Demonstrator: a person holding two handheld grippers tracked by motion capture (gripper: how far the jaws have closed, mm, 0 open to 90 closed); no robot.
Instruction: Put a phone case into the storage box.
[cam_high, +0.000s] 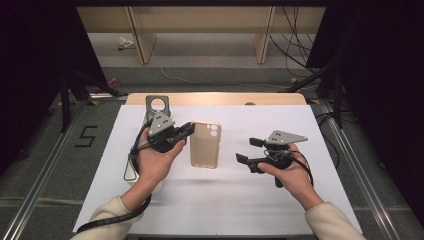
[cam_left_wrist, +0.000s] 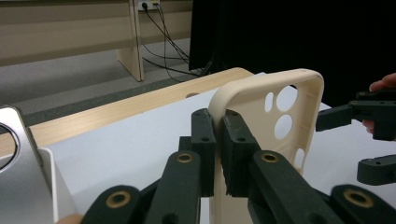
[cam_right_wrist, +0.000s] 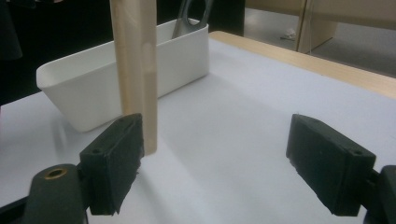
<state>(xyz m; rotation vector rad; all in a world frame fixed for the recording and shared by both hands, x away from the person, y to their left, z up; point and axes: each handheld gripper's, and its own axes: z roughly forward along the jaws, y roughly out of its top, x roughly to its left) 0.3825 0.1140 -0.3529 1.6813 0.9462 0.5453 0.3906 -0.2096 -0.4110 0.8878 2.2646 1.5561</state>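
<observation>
White bin (cam_right_wrist: 116, 88): metal plate (cam_right_wrist: 189, 16) inside | left gripper (cam_left_wrist: 218, 140) clamps beige case (cam_left_wrist: 275, 116) | right gripper (cam_right_wrist: 233, 158) wide

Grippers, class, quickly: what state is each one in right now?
Left gripper: shut on the edge of the beige phone case, held off the table.
Right gripper: open, holding nothing.

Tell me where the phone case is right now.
In the high view the beige phone case is near the middle of the white table, clamped at its left edge by the left gripper, with the open right gripper just off to its right.
</observation>
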